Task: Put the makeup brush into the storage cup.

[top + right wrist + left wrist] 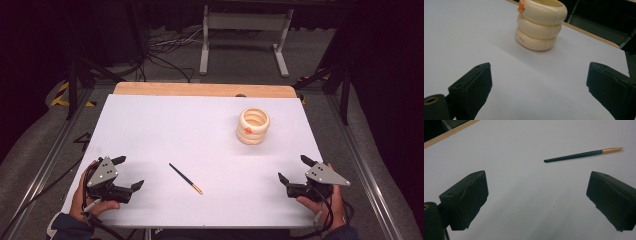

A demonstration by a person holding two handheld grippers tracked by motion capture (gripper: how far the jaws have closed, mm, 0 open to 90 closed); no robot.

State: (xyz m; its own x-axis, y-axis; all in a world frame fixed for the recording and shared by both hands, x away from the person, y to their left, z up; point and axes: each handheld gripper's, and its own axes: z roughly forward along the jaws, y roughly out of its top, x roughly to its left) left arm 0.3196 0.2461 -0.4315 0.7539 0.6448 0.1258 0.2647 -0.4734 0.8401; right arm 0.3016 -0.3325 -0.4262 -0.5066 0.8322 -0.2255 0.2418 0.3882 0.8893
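Brush (185, 178) lies flat on the white table (165, 125), near the front edge and about midway between the two grippers, nearer the left one. It looks like a thin makeup or paint brush: a slim black stick, round in section, with a short gold tip (612, 149) at the end toward the person. By its looks it is very light and stiff, with a smooth, probably slick finish, and so low on the table that the jaws would have to come down almost to the surface to catch it. The best hold seems to be across the black shaft near its middle, where it would balance.

Left gripper (128, 172) rests at the front left with its jaws spread wide and nothing between them; its own view looks past the black, rough-faced pads (471, 195) at the brush just ahead. Right gripper (295, 169) sits at the front right, likewise spread and empty.

Holder (253, 126), a cream pot shaped like three stacked rings, glossy and hard-looking, with a small orange spot (521, 6) on its rim, stands well back on the right.
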